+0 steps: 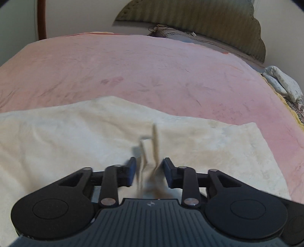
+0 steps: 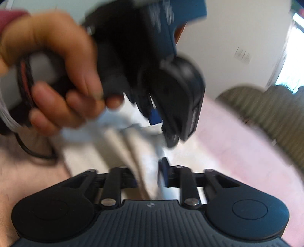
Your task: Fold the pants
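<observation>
Cream pants [image 1: 76, 136] lie on the pink bed [image 1: 133, 66]. Left gripper [image 1: 149, 171] spread, a raised fold loose between its pads. Right gripper [image 2: 150, 176] pinches bunched pants; view blurred.

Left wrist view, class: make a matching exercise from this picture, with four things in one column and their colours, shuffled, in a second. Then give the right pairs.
Things:
1. bed cover
2. pants
3. gripper pads
4. headboard

Colours:
A. blue
B. olive green, striped
C. pink
D. cream white

Pairs: 1-C, 2-D, 3-A, 4-B
</observation>
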A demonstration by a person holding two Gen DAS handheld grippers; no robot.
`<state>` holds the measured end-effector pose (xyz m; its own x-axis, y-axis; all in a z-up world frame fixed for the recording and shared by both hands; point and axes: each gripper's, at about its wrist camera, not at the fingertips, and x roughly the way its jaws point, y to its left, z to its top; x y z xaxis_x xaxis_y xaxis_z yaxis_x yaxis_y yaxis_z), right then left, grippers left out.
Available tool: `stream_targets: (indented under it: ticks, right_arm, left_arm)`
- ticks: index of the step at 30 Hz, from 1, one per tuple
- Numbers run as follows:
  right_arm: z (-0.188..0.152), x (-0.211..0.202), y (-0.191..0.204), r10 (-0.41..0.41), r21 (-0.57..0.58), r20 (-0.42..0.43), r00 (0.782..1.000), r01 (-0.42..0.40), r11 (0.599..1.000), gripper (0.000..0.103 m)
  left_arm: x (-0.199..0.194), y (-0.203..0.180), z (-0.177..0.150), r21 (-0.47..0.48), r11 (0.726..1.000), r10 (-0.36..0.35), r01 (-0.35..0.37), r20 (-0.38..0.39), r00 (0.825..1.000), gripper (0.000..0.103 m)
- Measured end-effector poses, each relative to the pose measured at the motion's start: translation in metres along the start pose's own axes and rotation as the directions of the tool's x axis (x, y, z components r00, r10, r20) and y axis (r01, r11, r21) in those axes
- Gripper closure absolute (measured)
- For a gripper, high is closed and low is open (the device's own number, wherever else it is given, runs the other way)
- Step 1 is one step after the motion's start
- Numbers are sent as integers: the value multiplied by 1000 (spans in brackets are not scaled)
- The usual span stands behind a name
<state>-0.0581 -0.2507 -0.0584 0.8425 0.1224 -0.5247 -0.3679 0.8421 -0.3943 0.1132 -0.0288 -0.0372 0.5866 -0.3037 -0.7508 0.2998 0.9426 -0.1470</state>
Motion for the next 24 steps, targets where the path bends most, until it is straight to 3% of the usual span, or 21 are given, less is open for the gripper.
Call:
stream_targets:
  ticks: [3, 5, 7, 10, 14, 17, 20, 24]
  right_arm:
    - [-1, -22, -6, 69, 24, 13, 998, -69, 997, 71]
    - [-1, -44, -19, 175, 92, 51, 983, -180, 979, 71]
    - [-1, -66, -34, 227, 154, 127, 966, -246, 957, 71]
    - [-3, -76, -42, 164, 183, 159, 974, -193, 964, 71]
    - [-6, -57, -32, 166, 139, 77, 983, -175, 975, 71]
    - [-7, -57, -19, 171, 93, 70, 983, -177, 980, 71]
    - [-4, -50, 4, 117, 31, 23, 993, -118, 993, 71]
    - [-2, -47, 10, 40, 5, 32, 999, -40, 999, 70]
  left_arm:
    - [-15, 15, -5, -13, 998, 54, -53, 17, 998, 58]
    - [-26, 25, -6, -46, 995, 88, -86, 39, 995, 58]
    - [-34, 32, -6, -85, 992, 102, -97, 54, 993, 58]
    - [-41, 37, -3, -162, 986, 43, -36, 40, 998, 57]
    - [-44, 36, -4, -229, 970, -76, 74, 1, 997, 55]
    - [-48, 35, -6, -232, 970, -77, 77, 9, 997, 52]
    - [-48, 34, -7, -258, 958, -129, 125, -1, 992, 51]
    - [-47, 37, -9, -301, 938, -188, 174, -17, 982, 49]
